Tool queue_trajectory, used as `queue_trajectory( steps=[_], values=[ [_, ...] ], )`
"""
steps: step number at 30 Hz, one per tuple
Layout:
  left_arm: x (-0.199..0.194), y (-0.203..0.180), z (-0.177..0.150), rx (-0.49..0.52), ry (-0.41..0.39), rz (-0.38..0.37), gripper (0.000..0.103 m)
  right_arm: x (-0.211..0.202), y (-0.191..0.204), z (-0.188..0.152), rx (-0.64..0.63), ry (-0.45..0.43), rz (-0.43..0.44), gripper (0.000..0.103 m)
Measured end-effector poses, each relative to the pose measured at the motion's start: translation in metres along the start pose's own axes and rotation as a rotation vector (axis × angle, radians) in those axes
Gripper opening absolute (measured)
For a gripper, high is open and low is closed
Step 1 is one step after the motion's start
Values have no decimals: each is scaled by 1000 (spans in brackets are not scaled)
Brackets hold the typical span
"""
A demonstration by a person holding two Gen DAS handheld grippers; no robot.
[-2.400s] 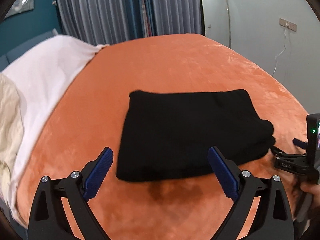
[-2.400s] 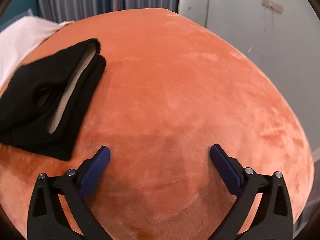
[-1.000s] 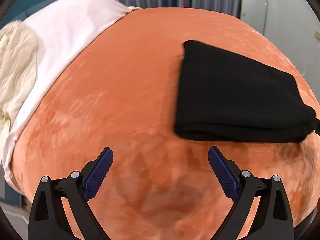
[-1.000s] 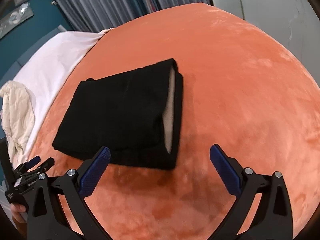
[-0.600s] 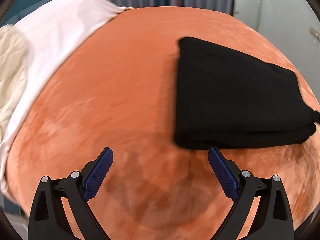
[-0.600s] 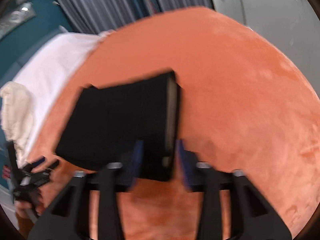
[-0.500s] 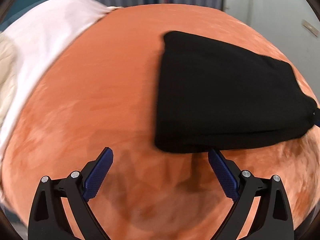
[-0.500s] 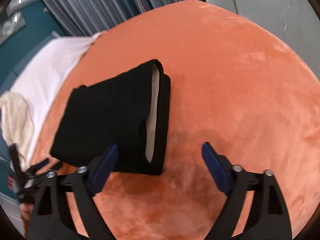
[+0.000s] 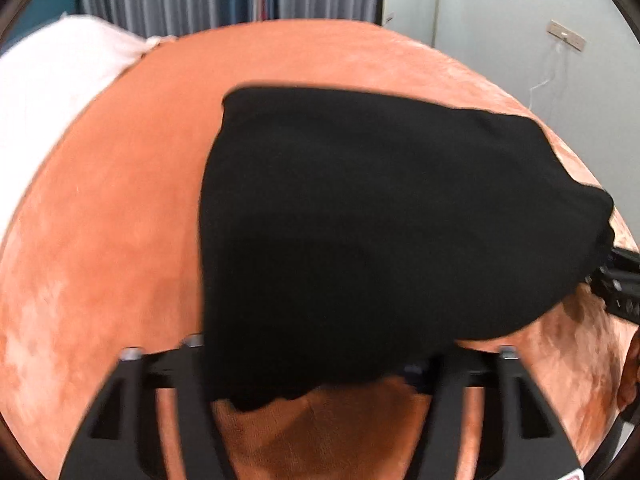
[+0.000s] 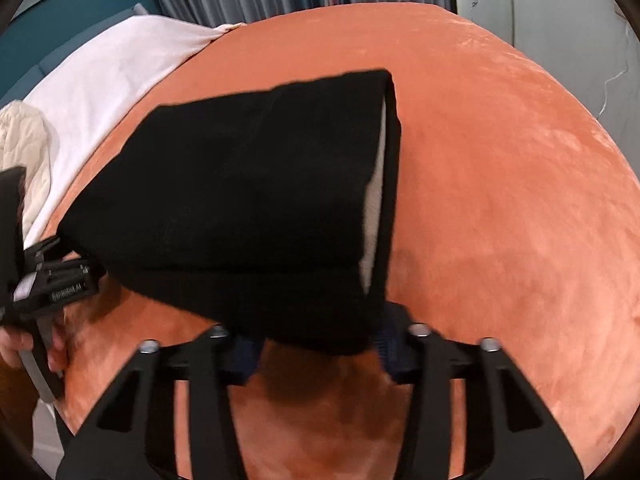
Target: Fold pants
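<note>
both near corners of the folded black pants (image 9: 360,220) are clamped by the left gripper (image 9: 304,376) and right gripper (image 10: 316,344); uneven lifting risks the layers being spilled open on the orange bed (image 10: 500,200).

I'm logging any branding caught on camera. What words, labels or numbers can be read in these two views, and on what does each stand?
White lettering on the black left gripper, seen at the right wrist view's left edge: blurred, not readable.
Small white label on that gripper's body: too blurred to read.
White tag with red marks at the left wrist view's bottom right corner: cut off, unreadable.
Black folded pants, orange plush blanket, white sheet: no text visible.
</note>
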State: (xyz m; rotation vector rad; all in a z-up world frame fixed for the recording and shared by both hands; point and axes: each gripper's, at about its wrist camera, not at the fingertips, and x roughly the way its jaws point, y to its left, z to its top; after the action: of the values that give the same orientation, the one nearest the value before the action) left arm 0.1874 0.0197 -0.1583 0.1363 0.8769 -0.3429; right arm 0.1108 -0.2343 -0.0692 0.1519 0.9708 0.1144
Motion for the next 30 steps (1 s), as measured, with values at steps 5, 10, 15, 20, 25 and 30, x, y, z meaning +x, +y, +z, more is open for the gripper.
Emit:
queue_trajectory(
  steps=[5,10,15,20,25,30],
  values=[
    [-44,-4,3,-26,-50,-100,20,-40,-7,5,42,-65,42,20],
    [-44,-17,-29,-45,48,-123,37,-47,-33,-19,53,5,34,36],
    [-65,-5,-54,-141,36,-107,49,-61,-47,-47,71,-12,-14,47],
    [-142,0,-21,-119,-181,-62,64,-125,-36,-8,45,-207,11,47],
    [-106,-6,61,-150,-209,43,68,-84,18,67,-41,-195,116,46],
    [15,13,89,-291,50,-37,68,1,27,86,-90,-35,60,46]
  ],
)
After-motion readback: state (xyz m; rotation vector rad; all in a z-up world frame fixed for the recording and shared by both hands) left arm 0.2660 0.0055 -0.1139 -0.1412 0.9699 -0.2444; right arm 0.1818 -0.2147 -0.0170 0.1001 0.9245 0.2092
